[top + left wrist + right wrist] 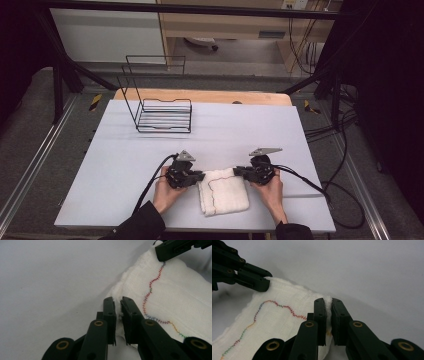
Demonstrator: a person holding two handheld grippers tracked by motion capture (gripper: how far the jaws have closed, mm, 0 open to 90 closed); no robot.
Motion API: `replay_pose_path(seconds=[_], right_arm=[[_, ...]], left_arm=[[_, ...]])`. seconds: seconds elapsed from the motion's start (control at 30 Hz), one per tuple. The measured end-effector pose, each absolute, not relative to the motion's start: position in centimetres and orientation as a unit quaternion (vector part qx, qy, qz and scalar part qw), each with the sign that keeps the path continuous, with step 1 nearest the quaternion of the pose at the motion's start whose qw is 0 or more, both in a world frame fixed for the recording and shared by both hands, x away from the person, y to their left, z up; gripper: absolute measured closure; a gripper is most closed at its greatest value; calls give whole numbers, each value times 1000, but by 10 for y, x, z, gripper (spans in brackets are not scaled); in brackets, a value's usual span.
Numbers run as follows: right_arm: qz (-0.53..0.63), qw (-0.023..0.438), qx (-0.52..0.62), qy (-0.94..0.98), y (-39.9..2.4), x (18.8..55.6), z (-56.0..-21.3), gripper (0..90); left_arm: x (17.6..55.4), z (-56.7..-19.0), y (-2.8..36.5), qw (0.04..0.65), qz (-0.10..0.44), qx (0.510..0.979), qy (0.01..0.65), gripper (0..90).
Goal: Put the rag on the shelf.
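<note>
A folded white cloth point(224, 192) with a wavy line of coloured stitching lies near the front of the table. My left gripper point(200, 177) is shut on the cloth's far left corner, and its jaws pinch the edge of the cloth point(175, 297) in the left gripper view, midway at the left gripper point(118, 302). My right gripper point(237, 172) is shut on the far right corner; in the right gripper view the cloth point(274, 322) is squeezed between the jaws of the right gripper point(327, 303). Both grippers face each other across the cloth's far edge.
A black wire rack point(159, 107) stands at the back left of the pale grey table top point(125, 165). Cables point(310, 185) trail off to the right. A person's hands point(167, 192) hold both grippers from the front edge.
</note>
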State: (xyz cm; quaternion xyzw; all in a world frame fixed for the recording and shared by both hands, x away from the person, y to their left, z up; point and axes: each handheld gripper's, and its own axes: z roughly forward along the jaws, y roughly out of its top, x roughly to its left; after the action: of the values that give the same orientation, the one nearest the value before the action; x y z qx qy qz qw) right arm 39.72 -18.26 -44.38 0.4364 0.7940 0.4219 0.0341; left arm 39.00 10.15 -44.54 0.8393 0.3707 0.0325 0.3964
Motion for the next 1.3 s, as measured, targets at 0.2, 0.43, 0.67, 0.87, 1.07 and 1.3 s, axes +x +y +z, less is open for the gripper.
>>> replay_pose_path(seconds=[0.2,0.43,0.67,0.87,1.07,1.3], right_arm=[[427,48,421,799,-176,397,-437,837],[428,57,404,806,-157,405,-432,838],[421,72,372,824,-126,415,-430,838],[418,77,351,834,-106,422,-431,838],[423,76,327,842,-83,426,-432,838],[417,72,318,848,-66,433,-441,834]], left_arm=[[384,-441,106,393,46,842,367,814],[373,-438,121,389,53,839,376,815],[359,-434,133,383,72,837,385,814],[344,-431,145,386,78,831,394,815],[333,-432,156,377,91,827,407,816],[327,-437,170,374,93,821,421,824]])
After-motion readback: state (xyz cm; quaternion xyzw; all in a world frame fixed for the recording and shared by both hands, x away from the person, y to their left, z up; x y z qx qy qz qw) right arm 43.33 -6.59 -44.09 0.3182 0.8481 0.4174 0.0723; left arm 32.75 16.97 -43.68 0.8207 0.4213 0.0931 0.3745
